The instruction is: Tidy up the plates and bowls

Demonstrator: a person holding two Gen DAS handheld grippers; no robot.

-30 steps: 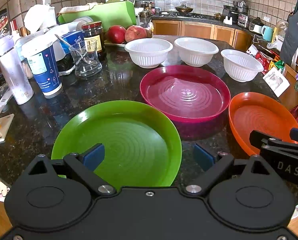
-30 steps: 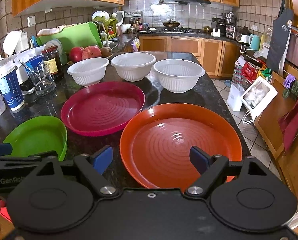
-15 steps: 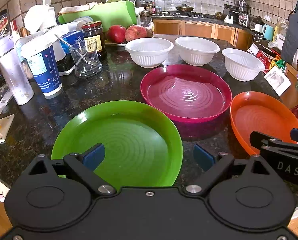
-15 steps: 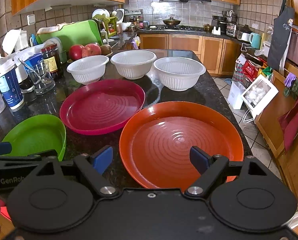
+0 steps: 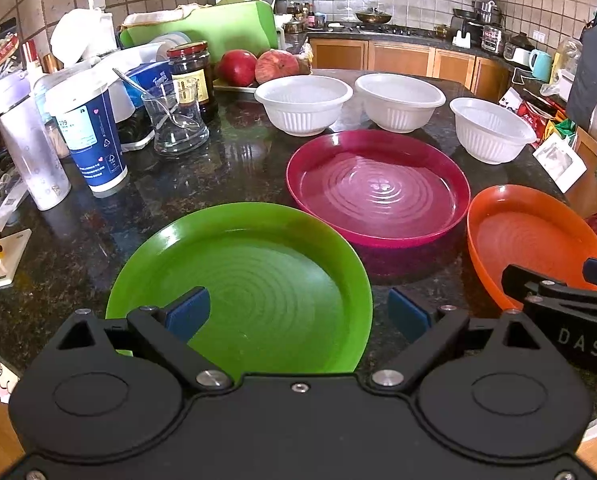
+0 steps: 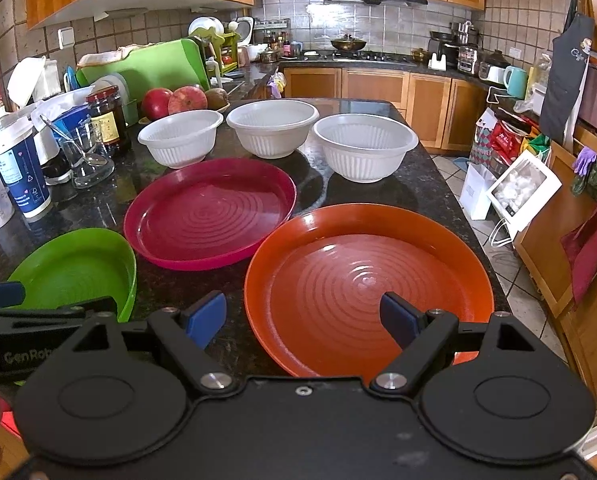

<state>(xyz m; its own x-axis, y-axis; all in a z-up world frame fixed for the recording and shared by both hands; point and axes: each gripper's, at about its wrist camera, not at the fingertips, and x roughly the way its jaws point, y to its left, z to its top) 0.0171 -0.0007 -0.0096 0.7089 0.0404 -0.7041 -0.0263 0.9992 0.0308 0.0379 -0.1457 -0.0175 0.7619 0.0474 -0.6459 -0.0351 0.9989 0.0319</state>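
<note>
Three plates lie on the dark stone counter: a green plate at the near left, a magenta plate in the middle, an orange plate at the near right. Three white ribbed bowls stand in a row behind them, also in the right wrist view. My left gripper is open and empty over the green plate's near edge. My right gripper is open and empty over the orange plate's near edge.
At the left stand a blue paper cup, a clear bottle, a glass with a spoon, a dark jar, apples and a green cutting board. The counter drops off at the right to the floor.
Both grippers have shifted very slightly; the plates and bowls have not moved, and both grippers stay open.
</note>
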